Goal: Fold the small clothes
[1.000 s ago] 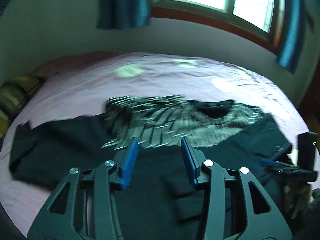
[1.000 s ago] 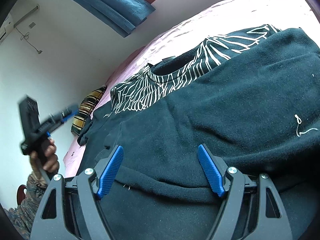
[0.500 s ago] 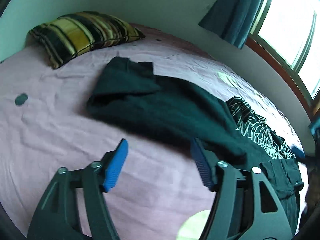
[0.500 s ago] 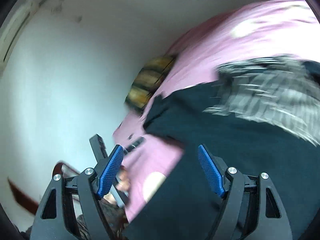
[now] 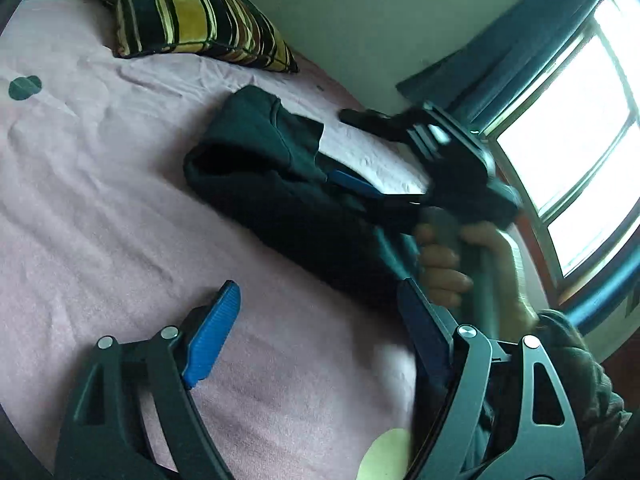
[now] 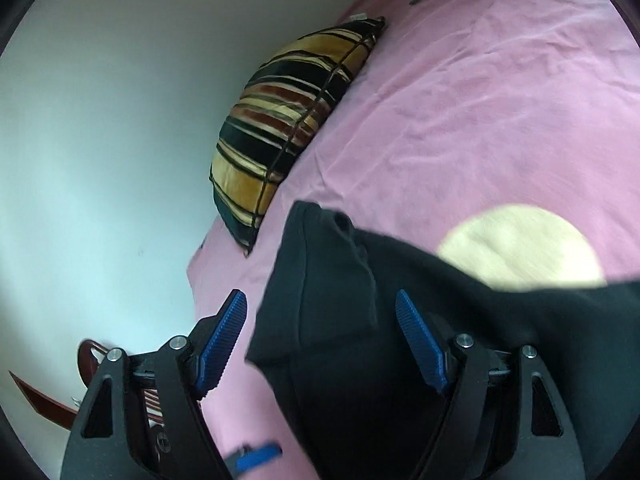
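Note:
A dark garment (image 5: 260,168) lies stretched across the pink bed sheet (image 5: 100,200), its end pointing toward the pillow. My left gripper (image 5: 320,320) hovers over bare sheet just short of the garment. Its jaws are opening and nothing is between them. In the left wrist view my right gripper (image 5: 354,148), held by a hand (image 5: 444,268), reaches over the garment's end. In the right wrist view the garment's folded end (image 6: 320,280) shows between the spread pads of the right gripper (image 6: 320,320). The pads do not press on it, so it is open.
A striped yellow and black pillow (image 6: 288,112) leans against the wall at the head of the bed. The sheet carries a pale round patch (image 6: 520,248). A window with blue curtains (image 5: 520,60) is at the right. Dark red furniture (image 6: 40,400) stands beside the bed.
Both views have swung from the garments' middle to the dark garment's end by the pillow. My left jaws have spread wider. The right gripper has swept across into the left wrist view.

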{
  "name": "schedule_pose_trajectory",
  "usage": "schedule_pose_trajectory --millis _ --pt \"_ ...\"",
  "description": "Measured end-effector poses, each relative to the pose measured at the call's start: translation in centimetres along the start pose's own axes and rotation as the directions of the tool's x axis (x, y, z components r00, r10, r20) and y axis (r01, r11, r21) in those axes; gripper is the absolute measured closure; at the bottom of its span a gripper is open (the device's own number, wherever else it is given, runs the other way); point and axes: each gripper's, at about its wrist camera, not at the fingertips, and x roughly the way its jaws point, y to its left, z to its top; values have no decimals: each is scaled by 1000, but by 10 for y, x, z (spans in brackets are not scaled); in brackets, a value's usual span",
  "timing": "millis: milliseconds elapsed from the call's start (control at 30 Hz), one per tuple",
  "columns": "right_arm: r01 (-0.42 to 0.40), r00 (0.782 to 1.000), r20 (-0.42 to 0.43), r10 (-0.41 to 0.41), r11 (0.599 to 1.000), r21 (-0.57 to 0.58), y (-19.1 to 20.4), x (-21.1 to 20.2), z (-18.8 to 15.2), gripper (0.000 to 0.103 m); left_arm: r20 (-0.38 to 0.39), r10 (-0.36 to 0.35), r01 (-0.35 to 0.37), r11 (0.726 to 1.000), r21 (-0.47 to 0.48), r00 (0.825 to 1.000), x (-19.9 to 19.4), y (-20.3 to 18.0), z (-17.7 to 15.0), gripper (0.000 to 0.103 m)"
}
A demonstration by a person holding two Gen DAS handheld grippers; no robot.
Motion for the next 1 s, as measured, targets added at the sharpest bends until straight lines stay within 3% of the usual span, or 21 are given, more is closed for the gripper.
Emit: schedule_pose_trajectory --millis 133,233,367,567,700,800,900,1000 --pt "42 998 -49 -44 998 -46 4 20 0 31 -9 11 -11 1000 23 1000 3 -7 -1 22" --pt "118 989 -86 -124 990 -72 2 35 0 71 -9 7 -7 1000 17 1000 3 -6 -1 22" --pt "137 989 -55 -141 988 -71 1 32 -4 94 -12 10 -10 1000 17 1000 4 -5 -1 22" --pt "61 998 27 -59 994 -90 24 -3 -6 97 -16 13 -12 1000 13 1000 5 -4 -1 21" --pt "32 993 115 -15 989 -143 55 -68 -6 98 -17 13 -13 1000 13 1000 5 -3 -1 21" --pt "42 980 201 -4 982 -186 72 -141 -14 98 -17 11 -11 1000 11 1000 6 -3 -1 21" --pt "83 952 307 -20 978 -193 70 -225 -32 98 -16 11 -10 1000 10 1000 6 -2 -1 21" --pt "159 902 423 -82 976 -150 53 -319 -68 98 -15 7 -7 1000 9 1000 5 -2 -3 21"
